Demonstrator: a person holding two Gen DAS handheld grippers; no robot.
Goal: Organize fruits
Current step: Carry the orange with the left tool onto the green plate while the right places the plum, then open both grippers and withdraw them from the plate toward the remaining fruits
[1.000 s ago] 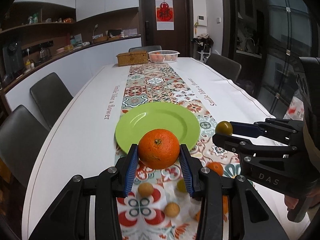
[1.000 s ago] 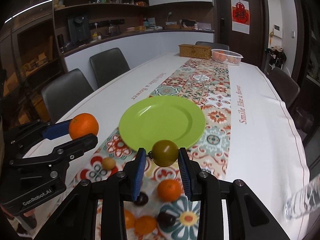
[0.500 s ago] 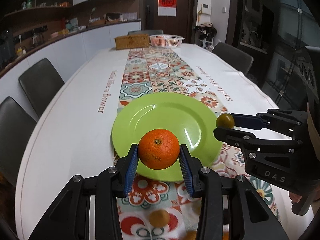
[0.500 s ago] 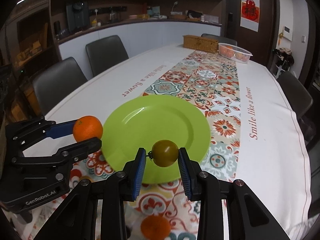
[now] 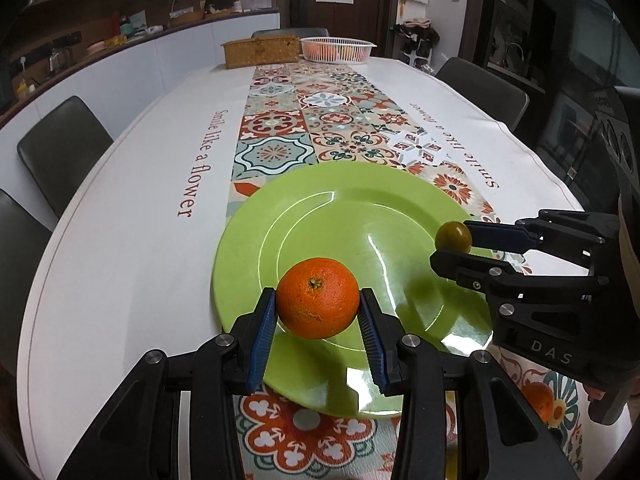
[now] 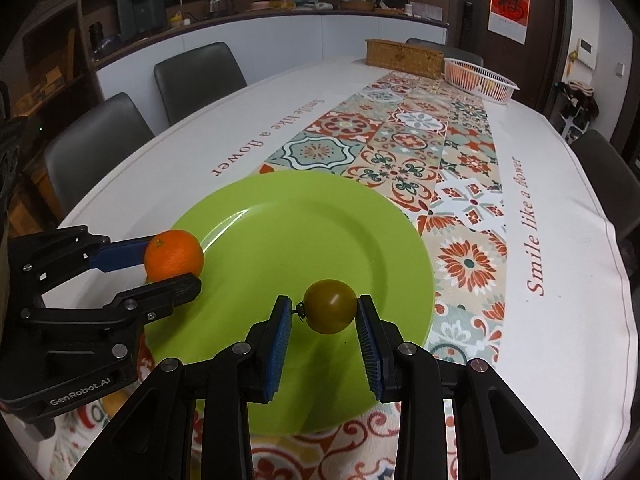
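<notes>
The left gripper (image 5: 318, 336) is clenched on a round, dimpled orange mandarin (image 5: 317, 298), which is pinched between the two blue ribbed pads (image 5: 262, 338) at the lower centre of the left wrist view. The fruit is held above the near part of a round, glossy lime-green plate (image 5: 320, 216); whether it touches the plate cannot be told from this angle.

The right gripper (image 6: 325, 340) is closed on a small, round, olive-brown tomato-like fruit (image 6: 330, 306), gripped between its blue pads at the lower centre of the right wrist view. A short dark stem is seen on the fruit's left side. This fruit is also held over the plate, with a faint shadow cast below it.

The plate is set on a tiled floral table runner (image 5: 320, 120) laid along a white tablecloth (image 5: 120, 240). Another orange fruit (image 5: 538, 400) is seen on the runner at the lower right of the left wrist view. A woven straw box (image 5: 262, 51) and a white plastic basket (image 5: 337, 49) are placed at the far end of the table, in the upper centre.
</notes>
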